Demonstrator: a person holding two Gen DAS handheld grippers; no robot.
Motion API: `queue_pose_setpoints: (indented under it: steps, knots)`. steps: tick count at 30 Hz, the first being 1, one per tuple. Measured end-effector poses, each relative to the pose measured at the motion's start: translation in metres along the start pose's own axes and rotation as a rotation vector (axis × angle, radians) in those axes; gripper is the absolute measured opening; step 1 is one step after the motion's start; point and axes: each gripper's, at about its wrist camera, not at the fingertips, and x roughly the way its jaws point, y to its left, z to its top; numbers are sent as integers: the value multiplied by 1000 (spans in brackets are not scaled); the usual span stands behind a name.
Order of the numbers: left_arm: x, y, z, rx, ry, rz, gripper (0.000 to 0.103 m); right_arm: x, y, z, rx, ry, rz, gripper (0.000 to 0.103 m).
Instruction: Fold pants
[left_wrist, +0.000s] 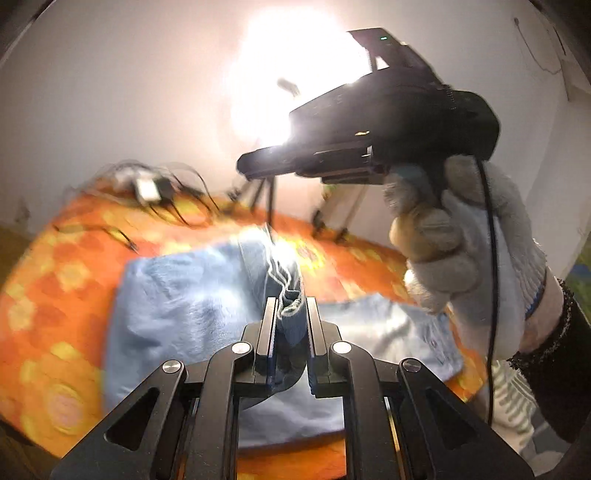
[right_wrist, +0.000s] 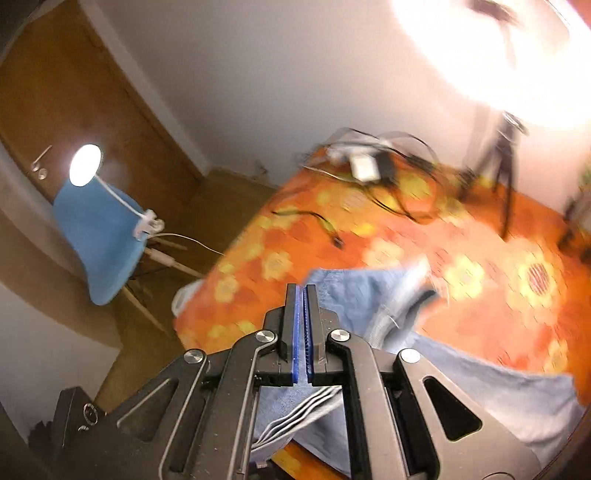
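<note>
Light blue pants with white side stripes lie spread on an orange flowered bed cover. My left gripper is shut on a bunched edge of them and holds that part up off the cover. My right gripper, in a gloved hand, hangs high above the bed, and no cloth dangles from it. In the right wrist view its blue pads meet, so the right gripper is shut with nothing seen at its tips. The pants lie below and beyond it.
Black cables and a white adaptor lie at the far end of the bed. Tripod legs stand on it under a glaring light. A blue chair with a clip lamp stands on the floor left of the bed, near a wooden door.
</note>
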Motion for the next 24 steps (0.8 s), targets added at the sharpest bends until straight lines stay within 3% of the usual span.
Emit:
queue_pose_setpoints:
  steps: [5,7,9,12,15,21,24]
  knots:
    - [56,-15,-50,-2,146,-28,11,10,-87,-53,135,75,-40,6]
    - [68,-18,-63,3,183,-29,11,14,-119,-82,203,106,-30,14]
    - [72,-15,-68,3,203,-26,11,17,-140,-109,246,131,-17,36]
    - [67,-16,-70,-9,215,-19,11,22,-162,-141,280,144,-13,40]
    - [58,-22,-65,-13,214,-2,11,35,-185,-149,356,135,32,41]
    - [45,-19,-65,-17,197,10,11,70,-201,-132,453,117,107,43]
    - [39,-15,-62,-33,192,6,11,86,-194,-123,439,125,77,43]
